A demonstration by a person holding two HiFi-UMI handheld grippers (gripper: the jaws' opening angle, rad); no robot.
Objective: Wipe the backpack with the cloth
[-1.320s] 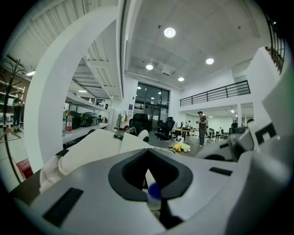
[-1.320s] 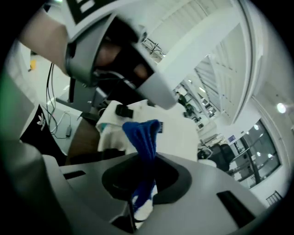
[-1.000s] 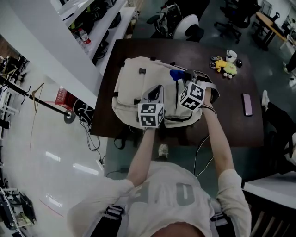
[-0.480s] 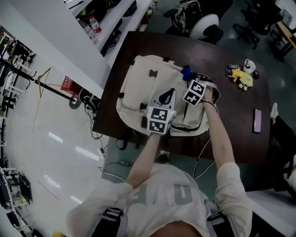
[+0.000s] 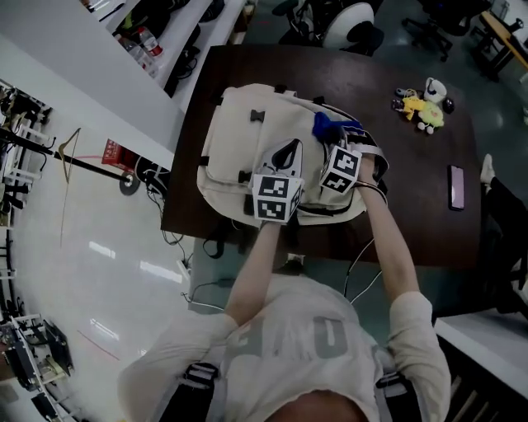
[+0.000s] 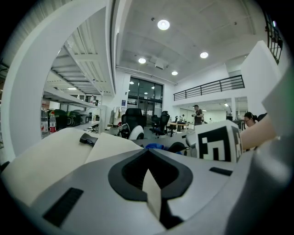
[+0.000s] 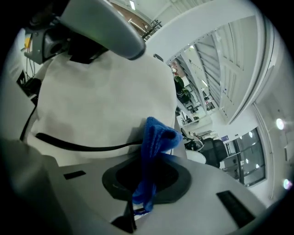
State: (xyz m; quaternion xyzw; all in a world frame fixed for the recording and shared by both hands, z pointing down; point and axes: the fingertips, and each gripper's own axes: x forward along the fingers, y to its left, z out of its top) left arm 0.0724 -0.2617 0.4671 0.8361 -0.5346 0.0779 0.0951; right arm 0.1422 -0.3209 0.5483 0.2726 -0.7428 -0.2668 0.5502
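A cream backpack [image 5: 247, 136] lies flat on the dark table [image 5: 404, 198]. My left gripper [image 5: 286, 157] rests on the backpack's middle, jaws shut, with a cream fold of the backpack [image 6: 151, 193] pinched between them. My right gripper [image 5: 334, 140] is just to its right, near the backpack's right edge, shut on a blue cloth [image 5: 328, 126]. In the right gripper view the cloth [image 7: 156, 133] hangs out of the jaws against the cream fabric [image 7: 101, 101]. The left gripper view looks over the backpack [image 6: 55, 156] to the right gripper's marker cube [image 6: 218, 142].
A phone [image 5: 456, 187] lies at the table's right side. Small toys [image 5: 422, 111] sit at the far right. An office chair [image 5: 351, 21] stands behind the table and a white shelf with bottles [image 5: 140, 41] runs along the left. Cables hang below the table's near edge.
The head camera has swung a little. Both grippers stay on the backpack in much the same places, the cloth still held at its upper right.
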